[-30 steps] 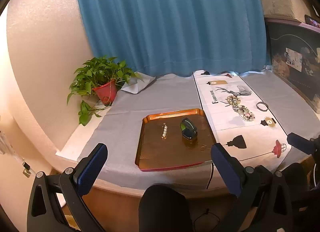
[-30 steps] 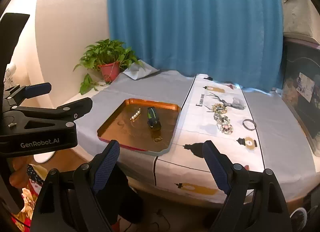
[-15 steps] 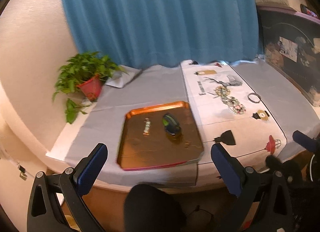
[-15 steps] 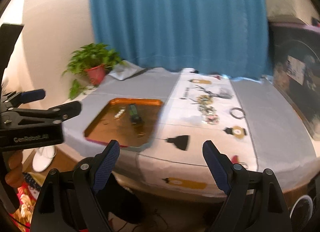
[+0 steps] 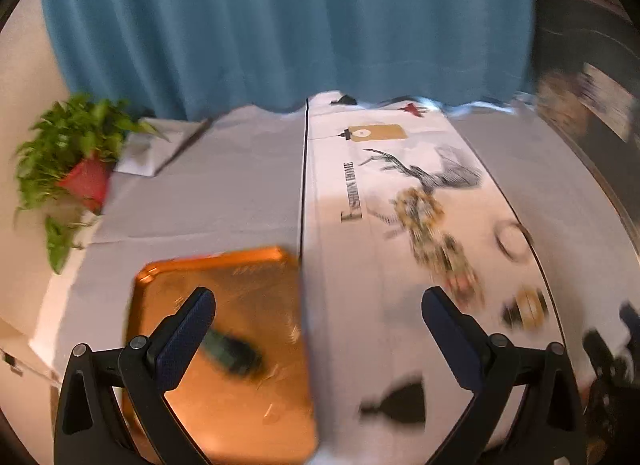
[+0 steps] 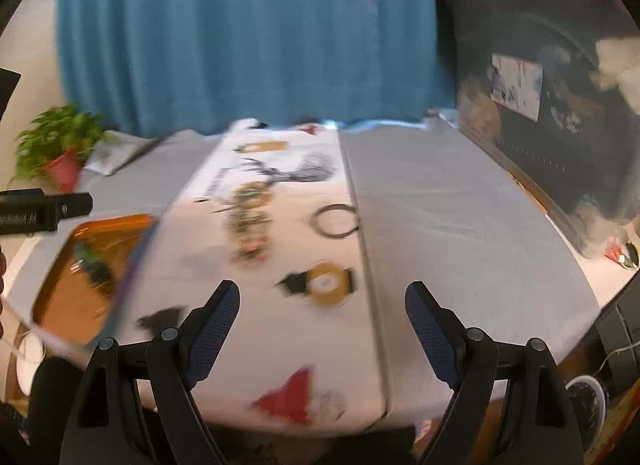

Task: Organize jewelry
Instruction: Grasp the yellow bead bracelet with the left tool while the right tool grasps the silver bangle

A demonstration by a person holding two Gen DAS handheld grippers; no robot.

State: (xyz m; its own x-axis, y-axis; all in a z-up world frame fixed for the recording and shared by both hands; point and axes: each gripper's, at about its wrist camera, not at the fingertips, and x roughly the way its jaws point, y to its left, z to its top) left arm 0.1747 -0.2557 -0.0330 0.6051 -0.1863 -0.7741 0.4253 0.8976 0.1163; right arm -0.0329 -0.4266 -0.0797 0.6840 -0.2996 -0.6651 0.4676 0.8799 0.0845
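Observation:
An orange tray lies on the grey cloth with a dark green bracelet in it. My left gripper hovers open over the tray's right edge, nothing between its fingers. A string of beaded jewelry and a thin dark ring lie on the white printed runner. The open, empty right gripper hangs above the runner's near part, short of the ring. In the right wrist view the tray sits at the left. Motion blur softens both views.
A potted plant stands at the table's back left in front of a blue curtain. A dark cabinet borders the table on the right. The left gripper's body shows at the right wrist view's left edge.
Both grippers have swept forward and down toward the table, and the jewelry and tray now loom larger. Both pairs of jaws stay wide apart and empty.

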